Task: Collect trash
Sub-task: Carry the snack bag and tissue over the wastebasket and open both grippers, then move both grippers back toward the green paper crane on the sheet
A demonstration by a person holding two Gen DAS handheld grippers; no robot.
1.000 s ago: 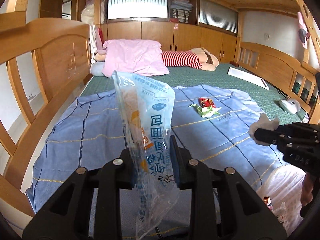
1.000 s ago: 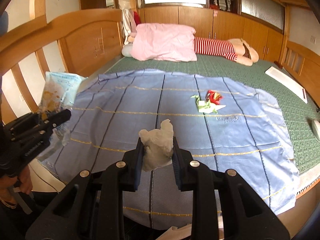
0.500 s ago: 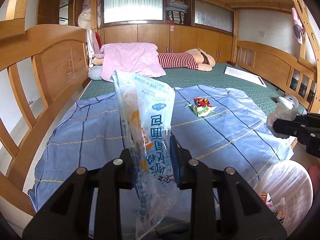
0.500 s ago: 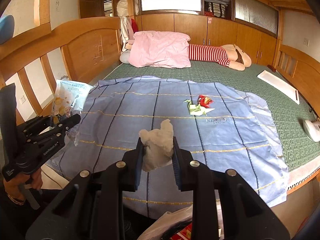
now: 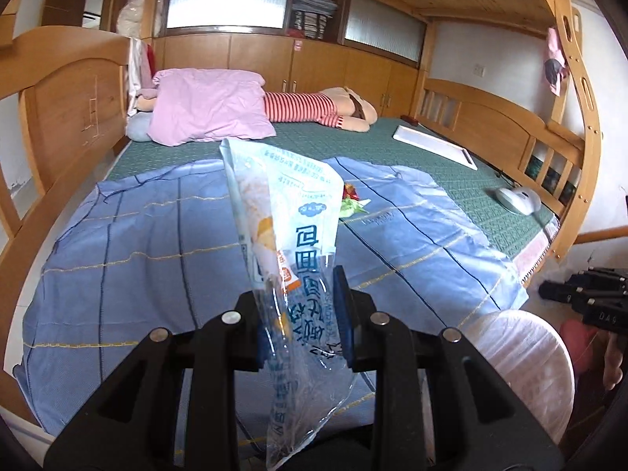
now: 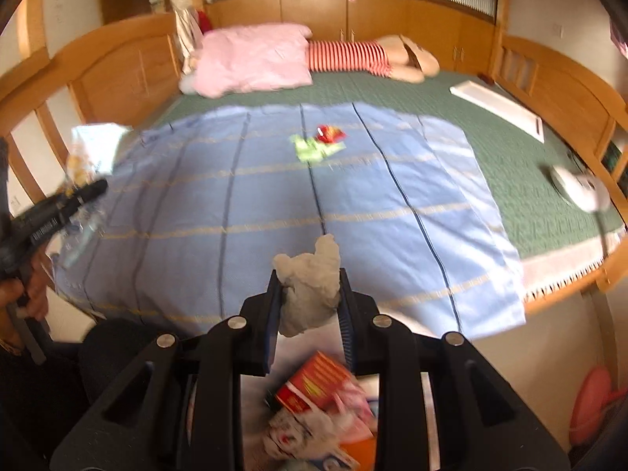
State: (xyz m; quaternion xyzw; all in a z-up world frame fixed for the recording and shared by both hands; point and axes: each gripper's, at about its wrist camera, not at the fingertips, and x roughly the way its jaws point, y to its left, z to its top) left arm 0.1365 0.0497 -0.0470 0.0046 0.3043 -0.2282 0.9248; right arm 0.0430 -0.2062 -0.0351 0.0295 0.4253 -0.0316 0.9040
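My left gripper (image 5: 302, 310) is shut on a clear blue-printed plastic food bag (image 5: 286, 227), held upright above the near edge of the blue sheet (image 5: 137, 243). My right gripper (image 6: 310, 298) is shut on a crumpled white tissue wad (image 6: 308, 286), held over an open trash bag (image 6: 325, 412) holding a red box and wrappers. The bag's white rim also shows in the left wrist view (image 5: 526, 357), at lower right. A red and a green wrapper (image 6: 318, 143) lie together mid-sheet. The right gripper shows in the left wrist view (image 5: 581, 298); the left gripper in the right wrist view (image 6: 59, 212).
The bed has wooden rails (image 5: 490, 117) on both sides. A pink pillow (image 5: 208, 110) and striped plush toy (image 5: 322, 108) lie at the far end, a white flat box (image 5: 435, 145) and a white device (image 5: 518, 198) on the green mat (image 6: 510, 149). A pink object (image 6: 592, 408) sits on the floor.
My right gripper has pulled back off the bed with the tissue and now hangs over the trash bag. The left gripper has shifted slightly, still holding the plastic bag.
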